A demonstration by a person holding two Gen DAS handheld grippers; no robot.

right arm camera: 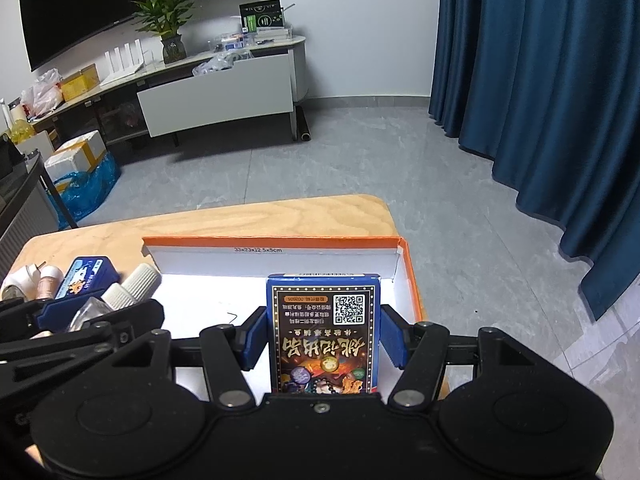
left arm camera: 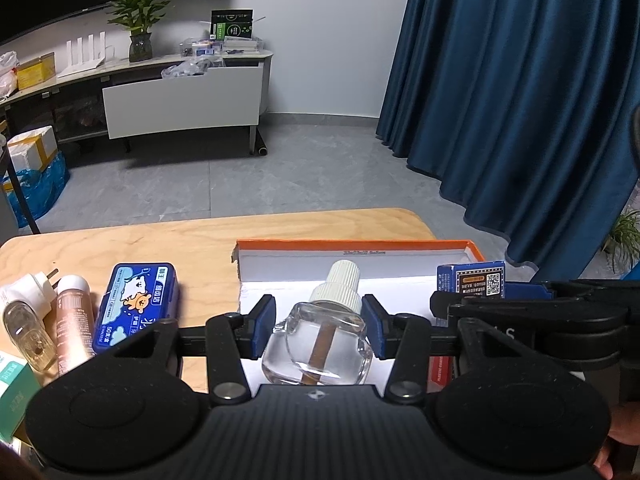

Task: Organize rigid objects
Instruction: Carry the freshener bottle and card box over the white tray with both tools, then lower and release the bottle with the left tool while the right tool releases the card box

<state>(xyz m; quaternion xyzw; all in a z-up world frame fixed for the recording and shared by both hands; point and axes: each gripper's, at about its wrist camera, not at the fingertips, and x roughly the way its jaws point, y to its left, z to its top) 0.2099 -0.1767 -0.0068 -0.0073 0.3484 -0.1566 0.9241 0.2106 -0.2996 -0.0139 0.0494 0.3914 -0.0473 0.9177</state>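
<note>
My left gripper [left arm camera: 319,305] is shut on a clear glass bottle [left arm camera: 316,346] with a ribbed white cap, held over the white floor of an orange-rimmed box [left arm camera: 360,245]. In the right wrist view the bottle's cap [right arm camera: 134,282] pokes out of that gripper at the left. My right gripper [right arm camera: 323,316] is shut on a blue card box [right arm camera: 324,332] with a QR code, upright over the right half of the orange-rimmed box [right arm camera: 272,242]. The card box's top [left arm camera: 472,282] also shows at the right of the left wrist view.
Left of the orange-rimmed box on the wooden table [left arm camera: 200,240] lie a blue tin [left arm camera: 136,304], a pink tube [left arm camera: 72,320], a plug-in vaporiser [left arm camera: 24,308] and a green-and-white carton [left arm camera: 12,384]. Beyond the table's far edge are grey floor, a blue curtain and a low cabinet.
</note>
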